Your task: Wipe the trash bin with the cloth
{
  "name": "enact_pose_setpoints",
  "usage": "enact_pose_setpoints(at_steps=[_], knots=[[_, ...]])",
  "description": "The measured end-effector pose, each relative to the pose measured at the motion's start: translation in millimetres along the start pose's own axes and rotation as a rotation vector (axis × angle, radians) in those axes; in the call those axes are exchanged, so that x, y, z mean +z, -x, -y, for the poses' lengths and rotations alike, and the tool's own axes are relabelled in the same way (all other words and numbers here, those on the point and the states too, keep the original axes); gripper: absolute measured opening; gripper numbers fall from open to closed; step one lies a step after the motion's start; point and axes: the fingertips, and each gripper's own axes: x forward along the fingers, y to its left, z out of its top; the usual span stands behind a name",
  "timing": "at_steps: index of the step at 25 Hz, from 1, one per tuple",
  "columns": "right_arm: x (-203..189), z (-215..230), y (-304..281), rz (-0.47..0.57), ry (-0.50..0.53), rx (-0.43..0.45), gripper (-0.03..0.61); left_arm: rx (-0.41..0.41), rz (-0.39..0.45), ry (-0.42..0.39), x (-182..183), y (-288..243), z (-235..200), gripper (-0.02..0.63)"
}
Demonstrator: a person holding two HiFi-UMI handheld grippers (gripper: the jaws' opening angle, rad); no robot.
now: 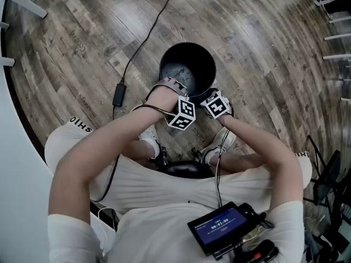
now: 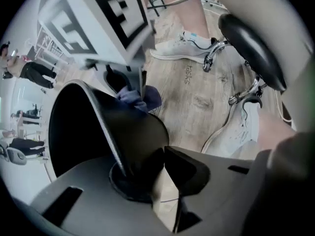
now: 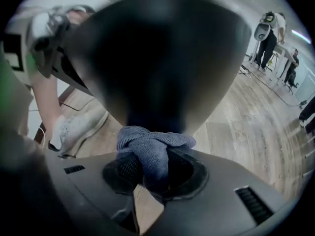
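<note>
The left gripper (image 2: 147, 171) has its two jaws clamped on the rim of the black trash bin (image 1: 187, 70), with the thin wall running between the pads: one jaw is inside the bin and the other outside. It points straight down at the edge nearest the person.

The right gripper (image 3: 150, 173) is closed on a bunched blue cloth (image 3: 152, 146). The wad bulges out above the jaws and sits against the bin's dark outer wall. In the left gripper view the same cloth shows just under the right gripper's marker cube (image 1: 215, 104), at the rim and a little way along from the clamped spot.

In the head view the two marker cubes sit side by side, close but apart, at the near edge of the bin. The left one (image 1: 182, 114) lies lower in the picture. Both bare forearms reach forward and down to them.

The bin stands upright on a wooden floor (image 1: 247, 48), its round mouth open to the camera. A black cable (image 1: 142, 37) trails across the boards to the left of it. White shoes (image 2: 182, 45) are planted just short of the bin, either side of a wheeled stool (image 2: 251, 48). A small screen (image 1: 222, 226) glows blue at the person's chest. People (image 3: 270, 33) stand well back in the room.
</note>
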Motion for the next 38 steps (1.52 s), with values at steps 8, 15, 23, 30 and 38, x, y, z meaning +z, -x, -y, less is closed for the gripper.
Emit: enact_pose_setpoints(at_steps=[8, 15, 23, 30, 38], knots=[[-40.8, 14.9, -92.8, -0.032, 0.053, -0.015, 0.104, -0.018, 0.051, 0.125, 20.7, 1.6, -5.1, 0.078], [-42.8, 15.9, -100.2, -0.088, 0.016, 0.045, 0.104, -0.024, 0.047, 0.127, 18.9, -0.1, -5.7, 0.08], [-66.6, -21.7, -60.6, -0.223, -0.041, 0.087, 0.104, -0.042, 0.052, 0.086, 16.5, 3.7, 2.5, 0.171], [-23.3, -11.8, 7.1, -0.09, -0.054, 0.037, 0.104, -0.05, 0.024, -0.016, -13.5, 30.7, -1.1, 0.209], [20.2, -41.7, 128.0, 0.011, 0.072, 0.095, 0.104, -0.052, -0.033, -0.11, -40.7, 15.3, 12.0, 0.209]])
